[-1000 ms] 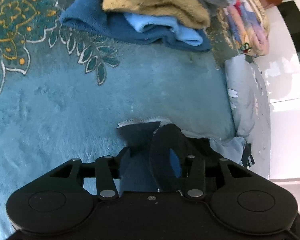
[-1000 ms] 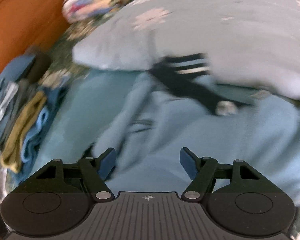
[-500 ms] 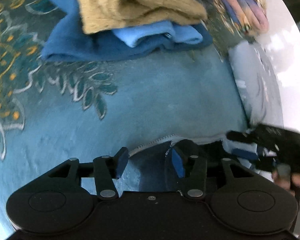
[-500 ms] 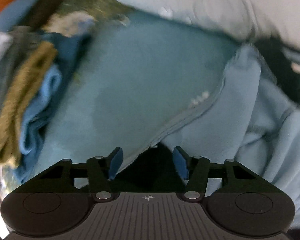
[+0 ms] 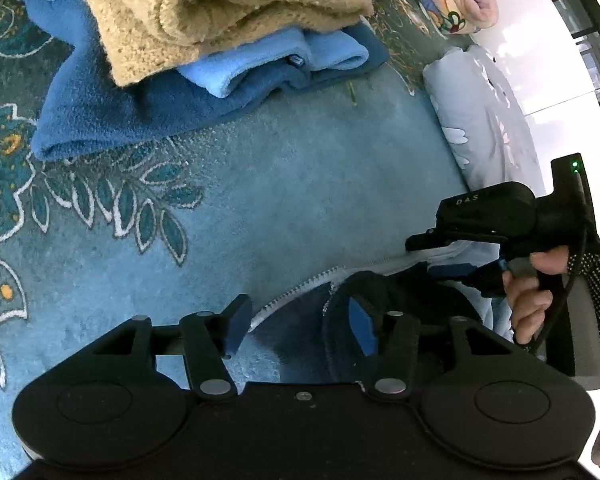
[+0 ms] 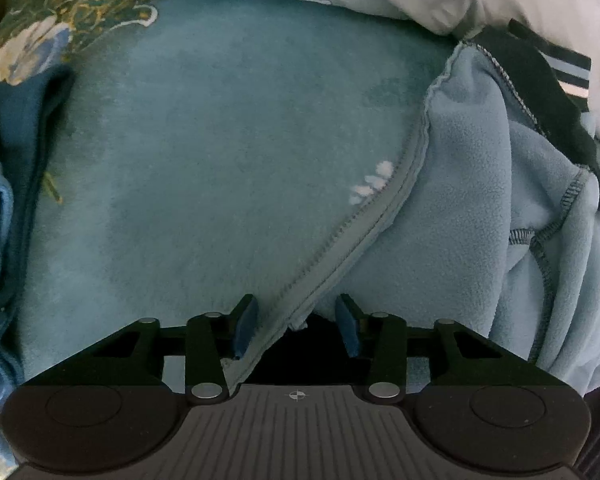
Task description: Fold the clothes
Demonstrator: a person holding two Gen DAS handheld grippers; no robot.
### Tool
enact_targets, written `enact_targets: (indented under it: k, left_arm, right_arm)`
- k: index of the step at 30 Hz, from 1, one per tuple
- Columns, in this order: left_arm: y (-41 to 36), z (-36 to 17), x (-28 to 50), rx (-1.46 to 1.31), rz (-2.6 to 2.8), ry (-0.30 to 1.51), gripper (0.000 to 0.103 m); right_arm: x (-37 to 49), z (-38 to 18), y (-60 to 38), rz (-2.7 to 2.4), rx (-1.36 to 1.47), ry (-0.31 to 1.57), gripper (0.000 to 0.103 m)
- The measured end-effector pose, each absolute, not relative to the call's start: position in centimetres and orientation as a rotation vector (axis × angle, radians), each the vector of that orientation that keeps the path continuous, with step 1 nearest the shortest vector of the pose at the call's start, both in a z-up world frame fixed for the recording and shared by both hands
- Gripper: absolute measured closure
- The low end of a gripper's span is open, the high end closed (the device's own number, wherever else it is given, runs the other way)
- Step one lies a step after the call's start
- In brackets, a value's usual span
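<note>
Lying crumpled on the teal blanket (image 6: 220, 160): a light-blue fleece (image 6: 480, 200), its zipper edge (image 6: 340, 240) running down between the pads of the right hand-held gripper (image 6: 296, 326). Standing part open, pads either side of the edge but not pinching it. Left hand-held gripper (image 5: 300, 322) likewise gaping, a dark fold (image 5: 380, 292) of the garment draped by its right pad, nothing clamped. Sitting beyond: a folded stack (image 5: 220, 32) with tan on top.

Risking, judging from this: closing on the zipper tape alone and having it slip free, or snagging blanket pile with the fleece and dragging both.

Reading "DAS" on the right gripper's body (image 5: 488, 208); nothing else legible.
</note>
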State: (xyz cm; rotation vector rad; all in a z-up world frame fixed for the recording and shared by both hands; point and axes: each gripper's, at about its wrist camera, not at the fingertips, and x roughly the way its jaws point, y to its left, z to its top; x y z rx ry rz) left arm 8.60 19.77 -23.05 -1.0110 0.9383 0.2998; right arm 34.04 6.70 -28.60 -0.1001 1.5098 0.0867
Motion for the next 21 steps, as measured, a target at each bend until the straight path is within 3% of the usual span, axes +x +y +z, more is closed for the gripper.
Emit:
enact_targets:
  k: [5,6,12,14,21]
  left_arm:
    - [20.4,-22.9,8.2,-1.010,0.295,0.930,0.047]
    - [20.6,-22.8,8.0,-1.006,0.296,0.928,0.046]
    - [21.6,-22.5,7.8,-0.970,0.275,0.926,0.042]
    - [21.5,-22.6,8.2,-0.953,0.218,0.932,0.036]
    - [19.2,-24.3,9.1,-1.086,0.117,0.911,0.033]
  right_arm:
    - [33.5,-28.2,4.6,0.115,-0.036,1.504,0.093]
    - [33.4,-28.0,3.8,0.120,-0.009,1.507,0.094]
    - [31.4,-25.4,-1.1,0.191,0.187,1.483,0.095]
    - [31.0,-23.8,-2.7,0.238,0.240,1.459,0.095]
    - [29.7,-20.1,-7.7,0.340,0.345,1.407,0.095]
